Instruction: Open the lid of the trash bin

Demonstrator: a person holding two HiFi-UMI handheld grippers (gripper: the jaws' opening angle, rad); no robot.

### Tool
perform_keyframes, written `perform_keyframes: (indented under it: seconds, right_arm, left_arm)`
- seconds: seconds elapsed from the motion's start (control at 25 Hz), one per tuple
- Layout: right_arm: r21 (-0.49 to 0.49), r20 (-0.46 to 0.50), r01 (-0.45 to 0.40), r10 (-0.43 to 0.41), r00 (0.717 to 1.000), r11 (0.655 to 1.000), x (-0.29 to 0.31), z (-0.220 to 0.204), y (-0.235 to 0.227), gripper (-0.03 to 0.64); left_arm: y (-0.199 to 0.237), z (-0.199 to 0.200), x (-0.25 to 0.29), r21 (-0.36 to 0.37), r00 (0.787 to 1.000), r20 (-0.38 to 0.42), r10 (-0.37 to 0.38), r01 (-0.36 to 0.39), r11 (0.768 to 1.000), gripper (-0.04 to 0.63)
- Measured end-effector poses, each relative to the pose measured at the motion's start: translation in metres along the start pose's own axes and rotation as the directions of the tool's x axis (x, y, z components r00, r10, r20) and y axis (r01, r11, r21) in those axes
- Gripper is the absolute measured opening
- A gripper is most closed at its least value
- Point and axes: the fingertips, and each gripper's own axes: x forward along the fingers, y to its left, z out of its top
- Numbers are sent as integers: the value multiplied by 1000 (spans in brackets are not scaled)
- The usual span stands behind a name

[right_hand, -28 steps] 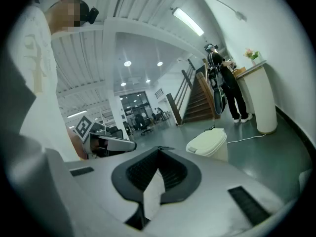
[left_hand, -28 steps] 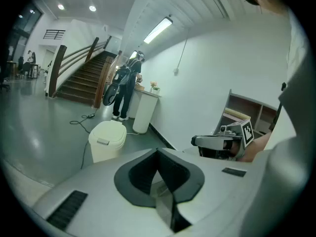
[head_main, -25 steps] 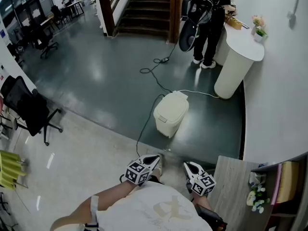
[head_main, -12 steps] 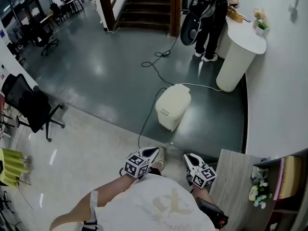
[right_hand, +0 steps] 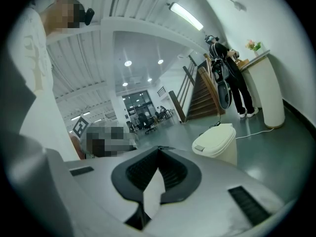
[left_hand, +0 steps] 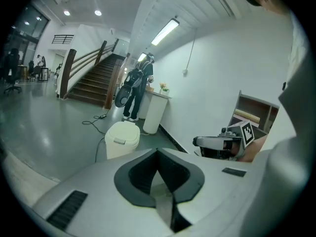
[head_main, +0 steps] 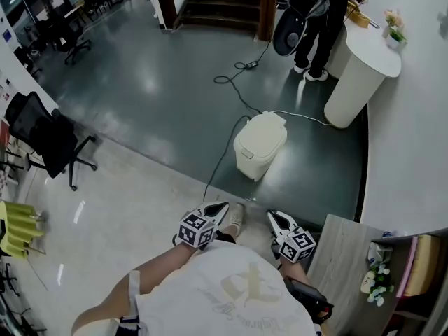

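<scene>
The cream trash bin (head_main: 260,145) stands on the dark floor with its lid down, some way ahead of me. It also shows in the left gripper view as the bin (left_hand: 122,138) and in the right gripper view as the bin (right_hand: 216,143). My left gripper (head_main: 222,207) and right gripper (head_main: 274,218) are held close to my body, well short of the bin. Both point forward, roughly toward it. The left gripper (left_hand: 158,154) has its jaws closed together with nothing between them, and so has the right gripper (right_hand: 159,152).
A black cable (head_main: 231,93) runs across the floor past the bin. A white round counter (head_main: 360,72) stands behind it, with a person (head_main: 318,19) beside it. Stairs (head_main: 217,2) rise at the back. A black office chair (head_main: 49,145) is at left, a wooden desk (head_main: 343,257) at right.
The head view has drifted, so the bin now sits a little higher and further right in frame. Both grippers stay shut near my body.
</scene>
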Motion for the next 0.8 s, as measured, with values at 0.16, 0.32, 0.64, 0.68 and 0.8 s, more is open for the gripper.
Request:
perform_keyframes:
  seconds: [0.16, 0.32, 0.64, 0.68, 0.8]
  right_arm:
    - [-9, -27, -1, 1, 1000, 1000, 16, 7, -11, 5]
    - [-30, -59, 8, -10, 998, 1000, 29, 17, -26, 6]
    - [-37, -96, 26, -29, 995, 999, 56, 38, -67, 5]
    - [-40, -100, 24, -28, 995, 999, 60, 41, -71, 5]
    - [-40, -104, 25, -29, 994, 999, 73, 49, -82, 5]
  left_arm:
    - [14, 8, 6, -24, 1000, 11, 11, -11, 1000, 6]
    - [30, 15, 22, -59, 1000, 17, 23, -22, 998, 6]
    - [57, 39, 60, -82, 1000, 24, 16, -14, 996, 6]
    - [61, 41, 65, -88, 1000, 20, 16, -14, 996, 6]
    - [70, 51, 81, -91, 1000, 12, 4, -3, 996, 6]
